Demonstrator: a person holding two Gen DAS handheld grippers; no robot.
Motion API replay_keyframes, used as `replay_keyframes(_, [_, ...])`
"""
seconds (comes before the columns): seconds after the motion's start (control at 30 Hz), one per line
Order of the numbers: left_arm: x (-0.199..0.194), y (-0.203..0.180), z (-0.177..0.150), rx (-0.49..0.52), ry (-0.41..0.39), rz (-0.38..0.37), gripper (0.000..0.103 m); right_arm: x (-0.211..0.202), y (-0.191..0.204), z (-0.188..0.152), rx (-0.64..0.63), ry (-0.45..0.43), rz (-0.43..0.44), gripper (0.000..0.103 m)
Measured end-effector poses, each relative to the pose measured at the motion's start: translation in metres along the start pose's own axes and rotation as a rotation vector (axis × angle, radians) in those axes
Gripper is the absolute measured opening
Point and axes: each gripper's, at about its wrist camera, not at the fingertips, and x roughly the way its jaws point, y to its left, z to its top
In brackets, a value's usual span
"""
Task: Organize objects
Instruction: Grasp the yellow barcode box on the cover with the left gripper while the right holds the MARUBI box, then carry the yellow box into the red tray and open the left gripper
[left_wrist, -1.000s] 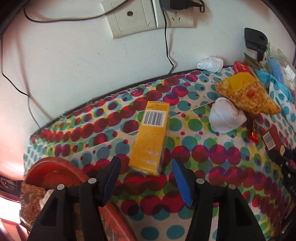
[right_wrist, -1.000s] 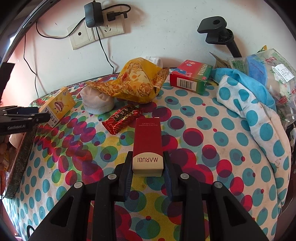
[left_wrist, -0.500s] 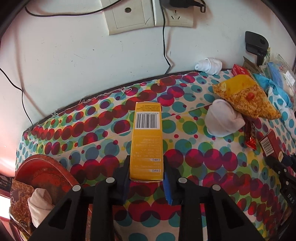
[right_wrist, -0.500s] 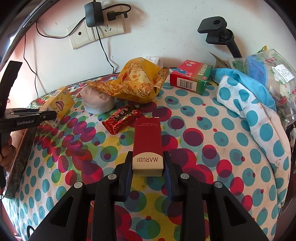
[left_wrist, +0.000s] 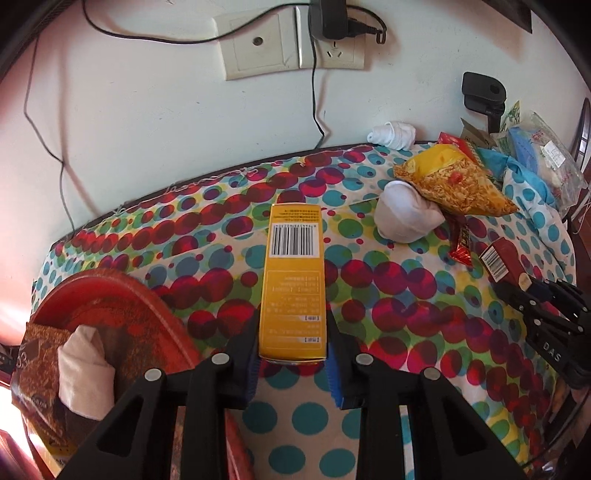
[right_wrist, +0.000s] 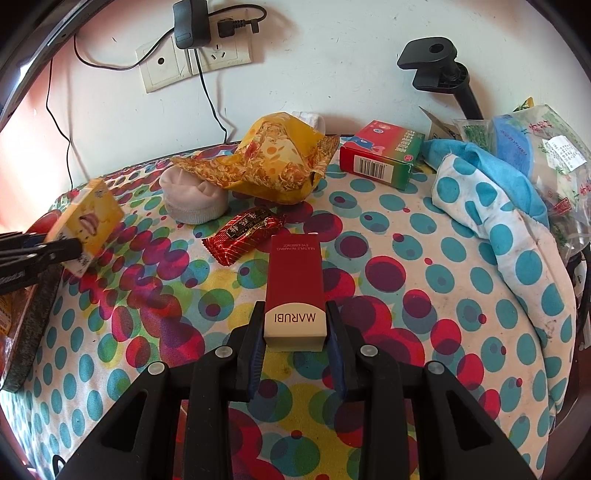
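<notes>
1. Yellow box (left_wrist: 293, 280) sits clamped at its near end in the left gripper (left_wrist: 291, 360), near the table's left edge beside the red tray (left_wrist: 110, 295) (probably where it goes).
2. Right gripper (right_wrist: 295, 332) is closed on the red MARUBI box (right_wrist: 294, 291), mid-table toward the near edge.
3. Both boxes are gripped by their narrow sides, because the pads fit there.

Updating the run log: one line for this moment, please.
left gripper: shut on yellow box, just closed | right gripper: shut on red MARUBI box | red tray: not yet reached
</notes>
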Motion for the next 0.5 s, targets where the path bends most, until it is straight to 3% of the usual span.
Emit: replay_keyframes(0.5, [-0.055,0.021,-0.041,-0.088,-0.034,-0.018,0.029,0.000,0.003,0.000,-0.010,0.002,-0.017,0.028])
